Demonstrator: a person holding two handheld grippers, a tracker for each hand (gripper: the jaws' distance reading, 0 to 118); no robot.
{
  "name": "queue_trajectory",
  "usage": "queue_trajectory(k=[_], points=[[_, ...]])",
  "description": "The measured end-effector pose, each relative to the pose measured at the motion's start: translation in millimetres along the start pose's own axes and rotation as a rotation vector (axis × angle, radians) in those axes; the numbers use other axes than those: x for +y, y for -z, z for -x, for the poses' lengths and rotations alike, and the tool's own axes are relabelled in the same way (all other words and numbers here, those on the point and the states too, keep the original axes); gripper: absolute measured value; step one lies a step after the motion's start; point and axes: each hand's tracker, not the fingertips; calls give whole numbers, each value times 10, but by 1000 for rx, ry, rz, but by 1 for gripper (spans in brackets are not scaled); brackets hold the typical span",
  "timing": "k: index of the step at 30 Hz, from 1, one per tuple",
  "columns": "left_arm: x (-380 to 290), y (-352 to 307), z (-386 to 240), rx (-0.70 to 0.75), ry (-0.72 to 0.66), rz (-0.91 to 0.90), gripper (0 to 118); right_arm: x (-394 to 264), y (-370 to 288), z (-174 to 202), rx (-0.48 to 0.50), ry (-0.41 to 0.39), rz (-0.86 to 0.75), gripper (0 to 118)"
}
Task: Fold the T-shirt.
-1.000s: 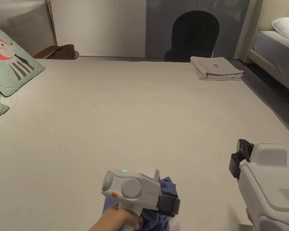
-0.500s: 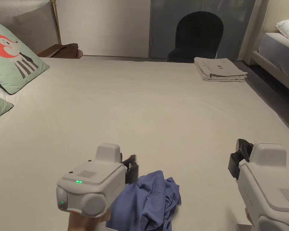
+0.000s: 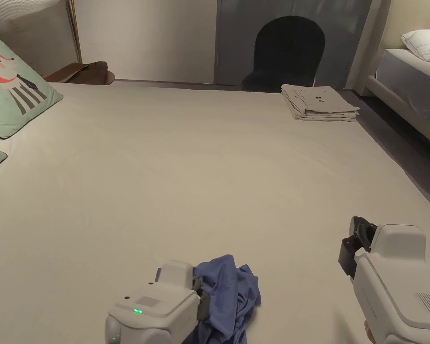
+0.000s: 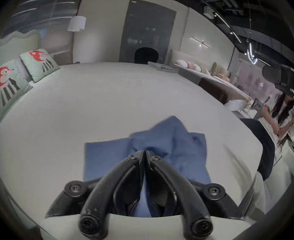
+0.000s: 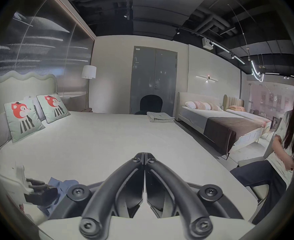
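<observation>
Both grippers are down at the near edge of the bed right now. Left gripper point(image 4: 144, 152) has its black jaws pressed together at the tips, and there's blue cloth running up between them in the left gripper view, so I'd say it's clamped on the crumpled blue T-shirt point(image 3: 227, 286). Right gripper point(image 5: 144, 155) has its jaws closed tip to tip too, but with nothing in them, just hanging over bare sheet well off to the right of the shirt.

That T-shirt is bunched in a heap on the wide cream bedsheet point(image 3: 187, 170), close to my edge and touching the front of the left gripper. One flatter panel of it spreads out to the left in the left gripper view, the rest is a lumpy pile.

Further out: a stack of folded beige cloth point(image 3: 319, 102) sits at the far right corner of the bed, well apart from the shirt. A mint green cushion with a red cartoon animal print point(image 3: 12, 78) leans at the far left. Behind the bed there's a rounded black chair point(image 3: 285, 51) in front of a grey double door point(image 5: 154, 77). A person in a white top point(image 5: 288, 139) sits off to the right, beside the bed.
</observation>
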Motion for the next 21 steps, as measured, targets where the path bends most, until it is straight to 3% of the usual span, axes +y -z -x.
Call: queue_trajectory(k=[10,21], points=[[-144,469,-603,-40,84,89,0,-48,-6,-205,-40,-3,16,0],[-72,405,-839,-70,129,78,0,-54,-6,-202,-42,-2,18,0]])
